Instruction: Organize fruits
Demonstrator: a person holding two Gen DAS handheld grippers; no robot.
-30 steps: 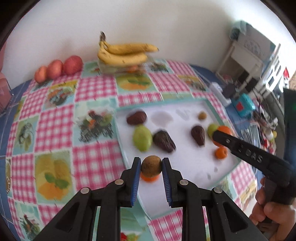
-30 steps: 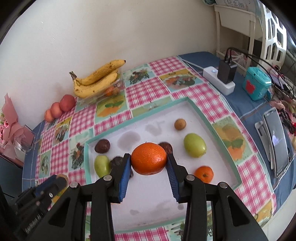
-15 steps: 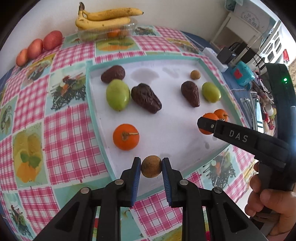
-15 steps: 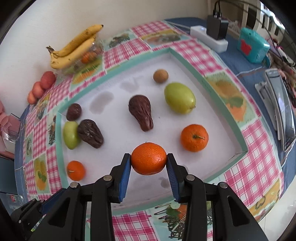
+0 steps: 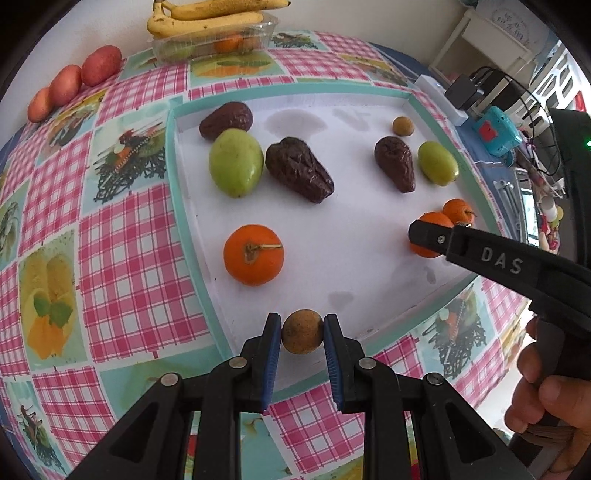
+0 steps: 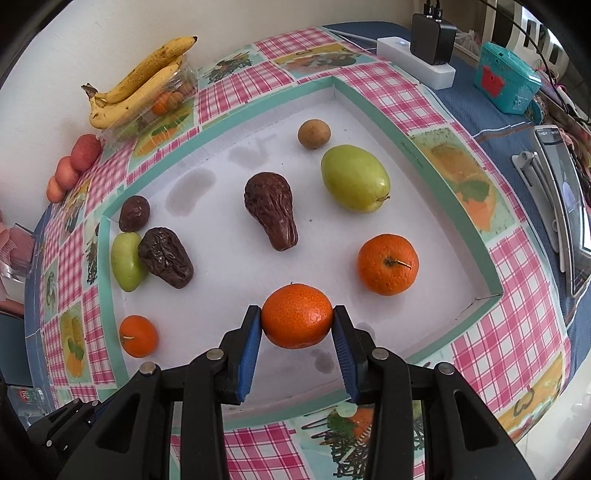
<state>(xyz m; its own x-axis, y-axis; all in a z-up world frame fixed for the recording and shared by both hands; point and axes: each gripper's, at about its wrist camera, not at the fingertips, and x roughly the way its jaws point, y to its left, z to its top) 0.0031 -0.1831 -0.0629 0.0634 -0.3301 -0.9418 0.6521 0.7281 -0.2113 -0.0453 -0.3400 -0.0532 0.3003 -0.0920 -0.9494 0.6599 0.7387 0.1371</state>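
My left gripper [image 5: 302, 331] is shut on a small brown round fruit [image 5: 302, 331], low over the near edge of the white tray [image 5: 351, 258]. My right gripper [image 6: 297, 321] is shut on an orange mandarin [image 6: 297, 320] above the tray's [image 6: 229, 258] near right part; in the left wrist view the right gripper [image 5: 424, 236] shows from the side with that mandarin [image 5: 434, 219] behind its finger. On the tray lie two more mandarins [image 6: 388, 264] [image 6: 138, 336], two green fruits [image 6: 354, 177] [image 6: 125, 262], three dark wrinkled fruits [image 6: 273, 208] [image 6: 166, 256] [image 6: 135, 213] and another small brown fruit [image 6: 314, 134].
A checked pink and teal cloth [image 5: 129, 251] covers the table. Bananas [image 5: 207, 16] lie on a clear box at the back, with three red fruits [image 5: 70, 86] to their left. A power strip [image 6: 413, 62], a teal box [image 6: 508, 81] and a phone [image 6: 565, 206] sit to the right. A hand [image 5: 546, 387] holds the right gripper.
Both grippers have sunk toward the tray and tipped more steeply downward, each still holding its fruit. Most of the drop came early; little moved in the last half second.
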